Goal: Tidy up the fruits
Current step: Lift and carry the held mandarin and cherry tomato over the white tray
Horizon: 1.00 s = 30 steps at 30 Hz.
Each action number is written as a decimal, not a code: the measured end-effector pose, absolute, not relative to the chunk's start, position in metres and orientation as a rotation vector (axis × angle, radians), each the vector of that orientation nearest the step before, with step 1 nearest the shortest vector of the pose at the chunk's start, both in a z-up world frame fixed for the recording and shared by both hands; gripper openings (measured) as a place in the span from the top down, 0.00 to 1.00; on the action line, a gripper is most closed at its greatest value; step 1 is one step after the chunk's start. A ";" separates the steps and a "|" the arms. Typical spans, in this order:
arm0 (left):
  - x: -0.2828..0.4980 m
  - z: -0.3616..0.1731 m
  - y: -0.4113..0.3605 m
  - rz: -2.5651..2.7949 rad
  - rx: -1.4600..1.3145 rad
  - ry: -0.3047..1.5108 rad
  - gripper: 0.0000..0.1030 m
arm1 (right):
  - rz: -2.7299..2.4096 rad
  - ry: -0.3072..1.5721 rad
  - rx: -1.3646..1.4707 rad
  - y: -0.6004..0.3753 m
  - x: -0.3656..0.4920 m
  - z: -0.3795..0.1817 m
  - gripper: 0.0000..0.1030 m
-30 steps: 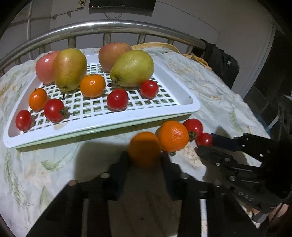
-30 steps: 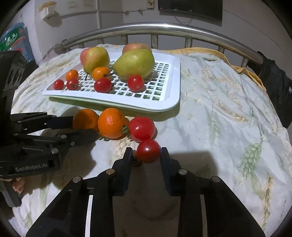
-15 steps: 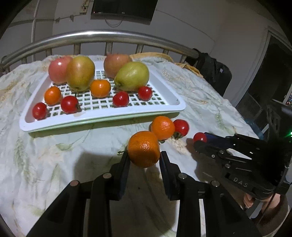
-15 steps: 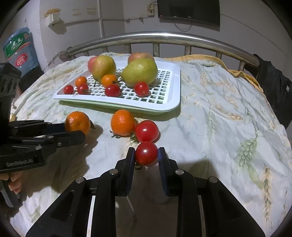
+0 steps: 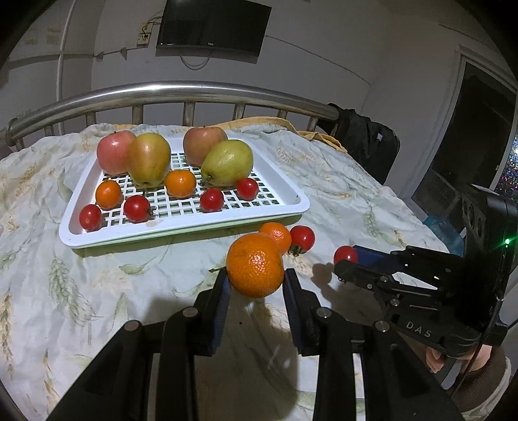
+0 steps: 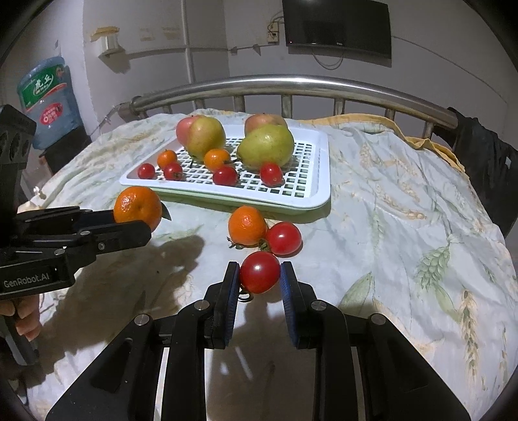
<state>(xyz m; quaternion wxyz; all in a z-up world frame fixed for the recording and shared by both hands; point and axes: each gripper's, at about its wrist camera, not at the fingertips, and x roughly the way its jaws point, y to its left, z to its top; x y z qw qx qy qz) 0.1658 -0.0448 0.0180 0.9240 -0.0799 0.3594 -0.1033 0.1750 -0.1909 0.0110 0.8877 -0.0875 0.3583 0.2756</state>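
At the bottom centre of the left wrist view, the left gripper is closed on a mandarin orange, one blue-lined finger against each side of the fruit, which is held up above the patterned bedspread. In the lower centre of the right wrist view, the right gripper clamps a cherry tomato between its pads, also lifted off the cloth. The same tomato shows at the right of the left wrist view at the tip of the right gripper's fingers.

Just beyond, in the middle of the right wrist frame, a second mandarin and a loose tomato lie touching on the bedspread, just in front of the tray.

Further back, in the upper centre, a white slotted tray rests on the bed. Along its near row, left to right in the left wrist view, lie a tomato, another tomato, a third and a fourth. Behind them are two small mandarins. At the far edge stand two pears, each with an apple behind it.

Behind the tray a steel bed rail curves across the frame, and a television hangs on the wall at the top. A water jug stands at the upper left of the right wrist view.
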 end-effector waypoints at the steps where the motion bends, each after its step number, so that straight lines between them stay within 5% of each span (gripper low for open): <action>1: 0.165 0.018 -0.045 -0.212 -0.164 0.737 0.66 | 0.571 0.744 -0.178 -0.191 0.174 0.012 0.77; 30: 0.171 0.032 -0.039 -0.204 -0.159 0.706 0.66 | 0.580 0.692 -0.127 -0.200 0.175 0.035 0.77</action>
